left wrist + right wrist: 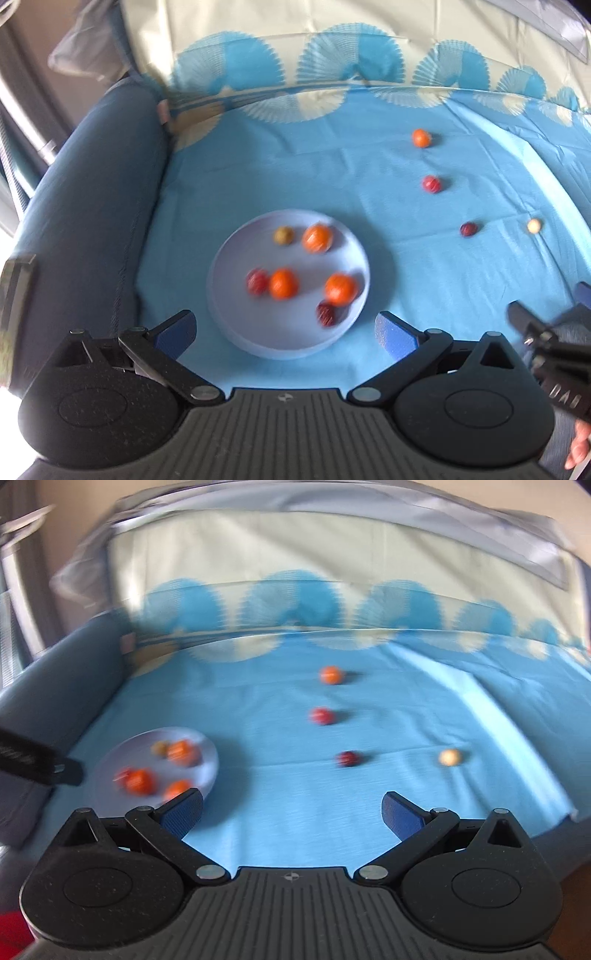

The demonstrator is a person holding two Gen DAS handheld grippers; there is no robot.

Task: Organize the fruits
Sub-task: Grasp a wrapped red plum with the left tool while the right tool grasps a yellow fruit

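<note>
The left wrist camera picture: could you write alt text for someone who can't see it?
A pale round plate on a blue cloth holds six small fruits: three orange, two red, one brownish. Four more lie loose on the cloth to the right: orange, red, dark red and pale yellow. The open left gripper hovers at the plate's near edge, holding nothing.

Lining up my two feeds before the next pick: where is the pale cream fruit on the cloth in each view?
Left wrist: the cream fruit lies far right, mid-height, right of the dark red fruit.
Right wrist: the cream fruit lies right of centre, again right of the dark red fruit.
Shared landmark: the plate holding fruit, to the left in both.
</note>
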